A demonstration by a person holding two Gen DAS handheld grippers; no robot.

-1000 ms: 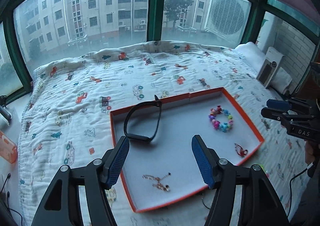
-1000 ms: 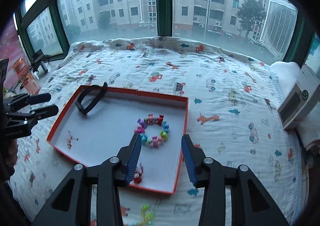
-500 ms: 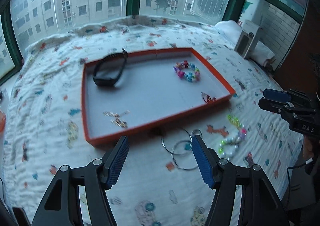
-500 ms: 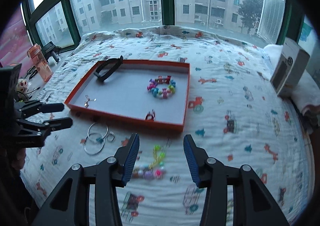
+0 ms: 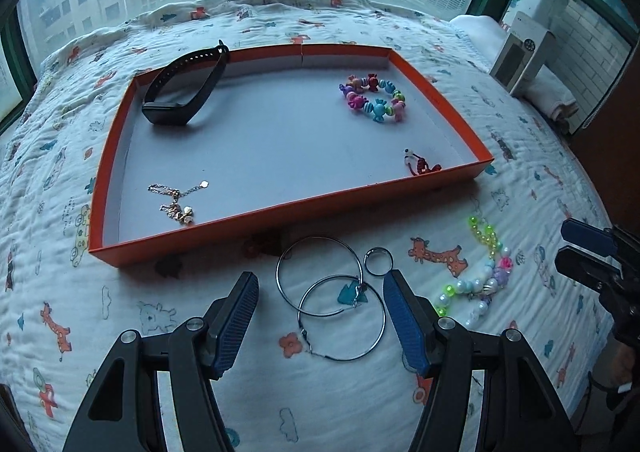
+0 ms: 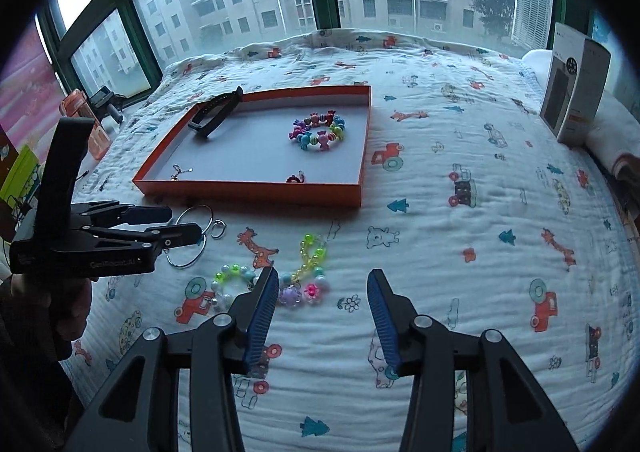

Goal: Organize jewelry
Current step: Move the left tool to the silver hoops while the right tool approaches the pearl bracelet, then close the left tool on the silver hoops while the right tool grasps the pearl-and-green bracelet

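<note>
Bed (image 5: 360,392): hoop earrings (image 5: 332,296) lie near orange tray (image 5: 280,208); left hand-held gripper (image 5: 320,316) and right hand-held gripper (image 6: 322,310) both gape, empty.

Dim, bluish window daylight; sharp frames, fisheye-curved, dark-vignetted edges.

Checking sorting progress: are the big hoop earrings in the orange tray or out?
Out. The hoop earrings lie on the blanket just in front of the orange tray.

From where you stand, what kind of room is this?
Probably a bedroom in a flat: a bed-like surface under a cartoon-print quilt, a pillow at one end, and a bay window facing apartment blocks.
</note>
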